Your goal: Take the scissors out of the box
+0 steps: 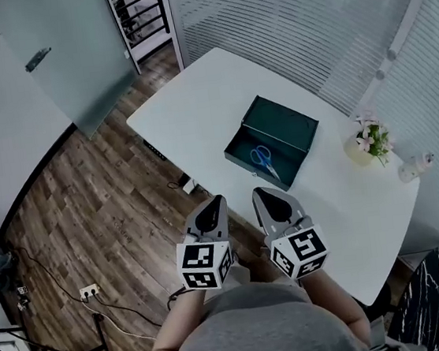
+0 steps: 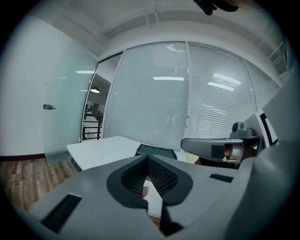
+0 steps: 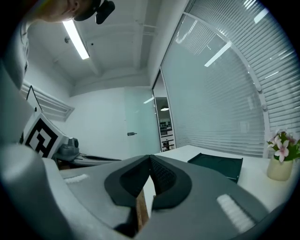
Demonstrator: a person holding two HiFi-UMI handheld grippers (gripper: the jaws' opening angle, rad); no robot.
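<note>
Blue-handled scissors (image 1: 262, 157) lie inside the open green box (image 1: 291, 126) on the white counter (image 1: 210, 100). The left gripper (image 1: 216, 201) and right gripper (image 1: 260, 193), both closed and empty, hang near the counter's edge, apart from the box.

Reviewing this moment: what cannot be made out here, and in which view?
- The scissors: seen only in the head view, and too small there to tell whether the blades are open. In both gripper views the wall of the box hides them.
- The white object near the right end of the table, in the head view: too small to identify.
</note>
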